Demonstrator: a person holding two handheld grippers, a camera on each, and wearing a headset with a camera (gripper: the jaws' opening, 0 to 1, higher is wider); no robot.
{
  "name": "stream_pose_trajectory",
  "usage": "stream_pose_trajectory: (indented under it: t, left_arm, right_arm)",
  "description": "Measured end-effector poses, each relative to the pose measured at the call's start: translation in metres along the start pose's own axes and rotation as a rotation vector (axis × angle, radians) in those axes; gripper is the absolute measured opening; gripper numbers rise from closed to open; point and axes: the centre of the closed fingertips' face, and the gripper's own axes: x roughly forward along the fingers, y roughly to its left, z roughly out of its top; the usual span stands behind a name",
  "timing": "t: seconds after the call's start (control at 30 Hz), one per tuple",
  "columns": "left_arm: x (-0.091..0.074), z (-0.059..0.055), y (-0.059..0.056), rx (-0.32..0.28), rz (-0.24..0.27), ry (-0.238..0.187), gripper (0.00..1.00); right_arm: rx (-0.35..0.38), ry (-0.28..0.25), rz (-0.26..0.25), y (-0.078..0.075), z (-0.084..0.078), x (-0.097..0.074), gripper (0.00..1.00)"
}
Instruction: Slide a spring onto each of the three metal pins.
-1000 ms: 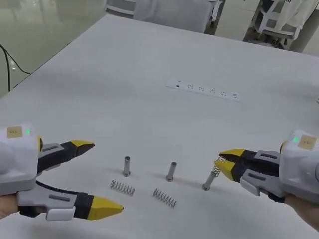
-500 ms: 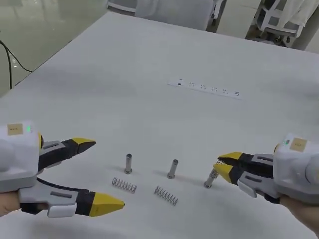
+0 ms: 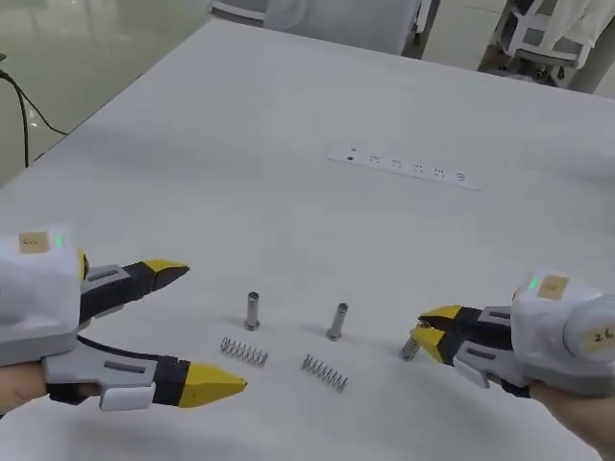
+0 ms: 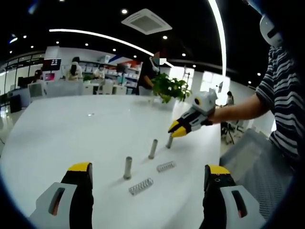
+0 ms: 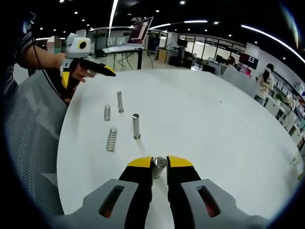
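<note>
Head view sets the white table (image 3: 288,144) under your left gripper (image 3: 209,327), jaws wide apart, and your right gripper (image 3: 426,328), pinched on the fitted spring (image 5: 158,171) over the right pin (image 3: 409,350). So one of three looks nearly done. The left pin (image 3: 253,309) and middle pin (image 3: 339,320) stand bare, with the left spring (image 3: 244,351) and middle spring (image 3: 323,373) lying near them. Right gripper view shows that pinch plainly; head view blurs it.

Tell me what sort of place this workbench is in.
Probably an open-plan office or lab. The long white table has a power strip on it, a ceiling air vent and strip lights run overhead, and further back stand desks with monitors.
</note>
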Motion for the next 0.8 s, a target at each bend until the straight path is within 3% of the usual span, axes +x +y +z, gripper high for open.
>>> stream_pose_trajectory:
  t: [0.63, 0.7, 0.8]
  left_arm:
    - [0.0013, 0.0010, -0.0025, 0.000, -0.009, 0.003, 0.94]
    - [0.0008, 0.0014, -0.0033, -0.001, -0.011, 0.002, 0.94]
    - [0.0007, 0.0020, -0.0036, -0.001, -0.011, 0.001, 0.94]
  right_arm:
    - [0.057, 0.000, 0.014, 0.0022, -0.0046, -0.0005, 0.10]
    - [0.089, -0.005, 0.026, 0.0035, -0.0035, -0.0008, 0.13]
    - [0.075, -0.001, 0.008, 0.0004, -0.0037, -0.0020, 0.14]
